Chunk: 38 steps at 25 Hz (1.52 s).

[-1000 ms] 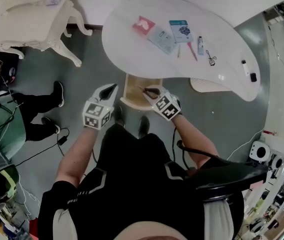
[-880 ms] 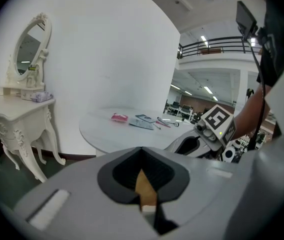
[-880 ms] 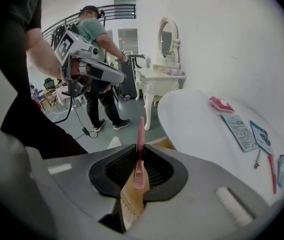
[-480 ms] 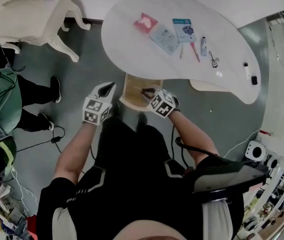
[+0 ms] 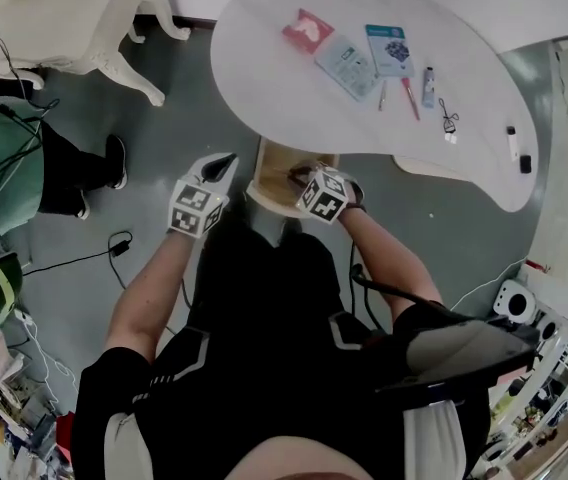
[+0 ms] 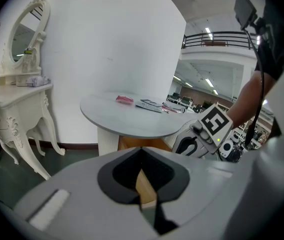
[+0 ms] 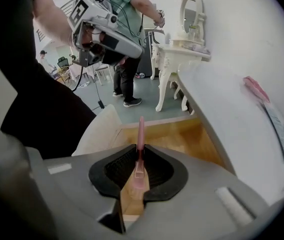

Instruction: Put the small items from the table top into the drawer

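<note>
Drawer (image 5: pixel 272 180) is lying open under the table (image 5: pixel 284 103) edge, but in the head view the right gripper (image 5: pixel 302 176) is covering much of its inside, and its back is running out of sight beneath the top. That gripper is clamping a thin pink stick (image 7: pixel 141 126), which is pointing out over the drawer's wood floor; what kind of stick it is, hard to tell. Against a second ago it is staying over the drawer, stick not yet laid down, while the whole view has swung so the table is sitting further right. Left gripper (image 5: pixel 224 164) is hanging just left of the drawer, jaws together on nothing. Red packet (image 5: pixel 307 30), cards (image 5: pixel 349 65) and a tube (image 5: pixel 429 86) are lying on the table.
</note>
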Each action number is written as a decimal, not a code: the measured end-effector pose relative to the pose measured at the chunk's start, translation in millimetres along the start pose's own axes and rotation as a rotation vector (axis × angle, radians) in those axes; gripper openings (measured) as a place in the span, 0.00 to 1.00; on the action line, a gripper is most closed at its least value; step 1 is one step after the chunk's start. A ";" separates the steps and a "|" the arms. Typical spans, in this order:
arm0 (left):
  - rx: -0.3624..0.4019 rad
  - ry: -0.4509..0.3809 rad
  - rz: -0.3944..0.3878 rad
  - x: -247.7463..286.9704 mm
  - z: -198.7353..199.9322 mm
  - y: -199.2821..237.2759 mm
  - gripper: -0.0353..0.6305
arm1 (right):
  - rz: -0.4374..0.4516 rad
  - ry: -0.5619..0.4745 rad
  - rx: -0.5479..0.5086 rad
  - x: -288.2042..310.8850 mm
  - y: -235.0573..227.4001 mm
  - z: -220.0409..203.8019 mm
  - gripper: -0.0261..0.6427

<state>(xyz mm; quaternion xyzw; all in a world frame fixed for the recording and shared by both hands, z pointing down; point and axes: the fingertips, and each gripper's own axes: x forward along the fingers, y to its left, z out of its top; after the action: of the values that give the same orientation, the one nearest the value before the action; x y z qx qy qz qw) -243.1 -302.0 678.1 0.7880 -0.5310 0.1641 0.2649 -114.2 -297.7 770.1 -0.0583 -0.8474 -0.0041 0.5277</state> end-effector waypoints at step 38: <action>-0.104 0.004 0.014 -1.0 -32.9 4.3 0.05 | 0.048 0.305 -0.110 131.2 -16.0 -71.6 0.12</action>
<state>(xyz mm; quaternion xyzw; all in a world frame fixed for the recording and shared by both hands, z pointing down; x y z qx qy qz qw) -246.7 -283.1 705.2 0.7691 -0.5436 0.1397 0.3056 -109.1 -306.1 920.1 -0.1058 -0.7542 -0.0468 0.6463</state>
